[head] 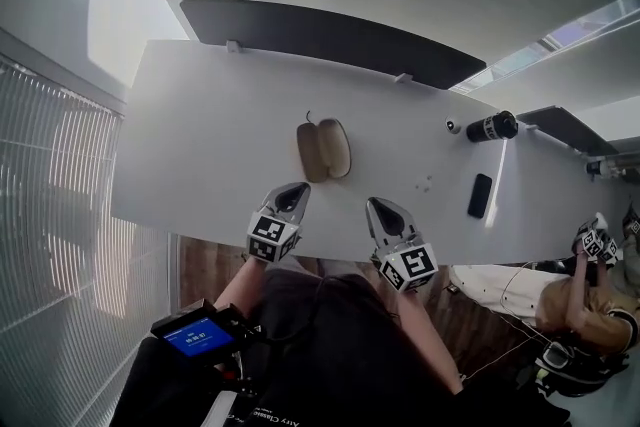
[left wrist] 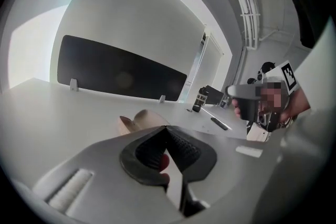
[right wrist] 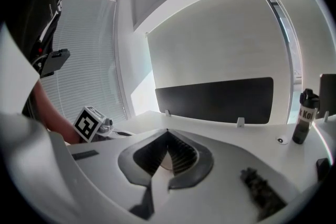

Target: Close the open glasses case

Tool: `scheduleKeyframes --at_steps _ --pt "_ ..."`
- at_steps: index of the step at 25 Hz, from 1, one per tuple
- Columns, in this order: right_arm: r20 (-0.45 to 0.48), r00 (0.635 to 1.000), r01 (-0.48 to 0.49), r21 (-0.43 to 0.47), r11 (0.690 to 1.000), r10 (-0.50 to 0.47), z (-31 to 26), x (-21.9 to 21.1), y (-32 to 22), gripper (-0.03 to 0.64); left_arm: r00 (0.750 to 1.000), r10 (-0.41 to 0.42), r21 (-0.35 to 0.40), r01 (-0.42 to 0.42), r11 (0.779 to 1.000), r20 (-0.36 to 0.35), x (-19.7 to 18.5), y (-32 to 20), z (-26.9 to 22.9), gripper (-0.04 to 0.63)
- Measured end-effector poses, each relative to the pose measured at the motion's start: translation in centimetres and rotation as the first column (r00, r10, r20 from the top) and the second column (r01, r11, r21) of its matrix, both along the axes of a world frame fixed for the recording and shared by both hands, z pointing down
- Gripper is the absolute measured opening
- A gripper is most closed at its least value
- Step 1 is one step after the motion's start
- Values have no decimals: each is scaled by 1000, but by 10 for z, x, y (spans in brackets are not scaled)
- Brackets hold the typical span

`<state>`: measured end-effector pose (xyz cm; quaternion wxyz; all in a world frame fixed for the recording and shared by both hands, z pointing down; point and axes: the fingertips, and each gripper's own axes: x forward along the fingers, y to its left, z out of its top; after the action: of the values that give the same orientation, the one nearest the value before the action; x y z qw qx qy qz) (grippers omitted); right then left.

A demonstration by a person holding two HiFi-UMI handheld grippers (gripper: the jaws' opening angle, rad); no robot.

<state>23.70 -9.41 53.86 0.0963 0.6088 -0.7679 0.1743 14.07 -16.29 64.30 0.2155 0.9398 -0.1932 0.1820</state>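
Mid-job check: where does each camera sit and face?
Head view: on the head, steeply down at table, open glasses case; forearms, left gripper, right gripper show.
Left gripper view: on that gripper, along its shut jaws toward the glasses case.
Right gripper view: likewise, shut jaws, toward the black divider.
Shared: head and left views show the glasses case.

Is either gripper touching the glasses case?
No: in the head view the left gripper and right gripper both sit at the table's near edge, apart from the open glasses case.
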Motion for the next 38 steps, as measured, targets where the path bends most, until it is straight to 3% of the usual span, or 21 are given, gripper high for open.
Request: scheduleKeyframes --at_steps 5,12,24,38 --pt "-2 999 53 -54 997 -53 29 18 -9 5 998 -45 -62 47 997 42 11 -14 28 8" --pt "19 999 47 -118 992 -45 57 46 -27 5 994 -31 -133 44 990 102 34 -19 56 8" --pt "21 999 40 -198 979 -36 90 67 -60 5 982 -52 -242 96 966 181 11 -22 94 8" --pt "35 989 145 -300 943 -141 137 35 -102 5 983 -83 -303 130 944 163 4 -23 106 6"
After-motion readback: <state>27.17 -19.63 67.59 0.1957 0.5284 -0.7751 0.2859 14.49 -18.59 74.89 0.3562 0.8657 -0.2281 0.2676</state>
